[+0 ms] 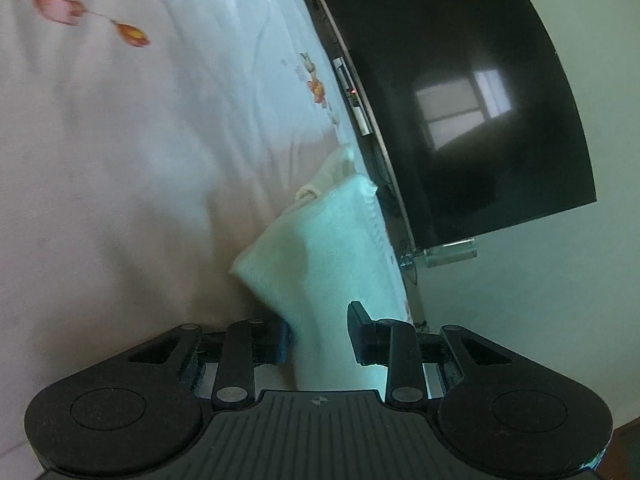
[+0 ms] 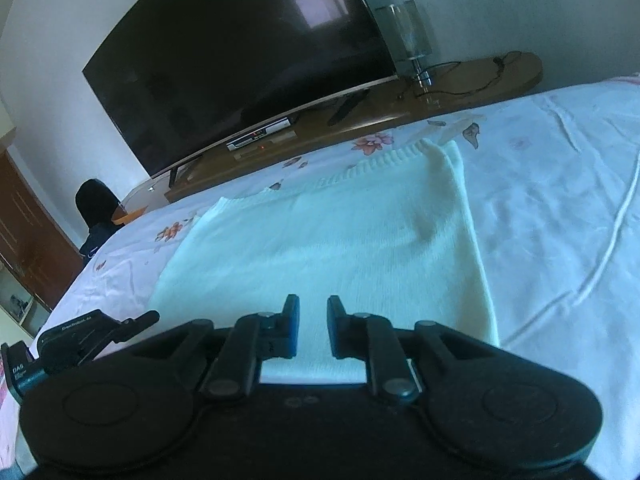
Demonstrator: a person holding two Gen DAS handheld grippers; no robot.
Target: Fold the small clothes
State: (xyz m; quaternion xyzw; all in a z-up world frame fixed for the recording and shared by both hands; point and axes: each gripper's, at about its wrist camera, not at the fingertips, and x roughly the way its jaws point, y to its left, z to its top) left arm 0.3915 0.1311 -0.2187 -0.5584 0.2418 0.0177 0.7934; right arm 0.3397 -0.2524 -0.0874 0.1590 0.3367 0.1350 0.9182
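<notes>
On floral bedsheet (image 2: 560, 208), cream sweater (image 2: 320, 240) lies flat

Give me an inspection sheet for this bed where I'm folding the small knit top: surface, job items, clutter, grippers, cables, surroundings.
Surface: floral bed sheet, wrinkled.
Job's things: cream knit top, spread on the sheet.
Clutter: nothing seen.
Grippers: left hand-held gripper closed on a lifted edge of the top, it seems; right hand-held gripper nearly closed over the near edge, grip unclear.
Cables: thin dark cable on the wooden shelf.
Surroundings: television above the shelf; set-top box and glass lamp on it.
</notes>
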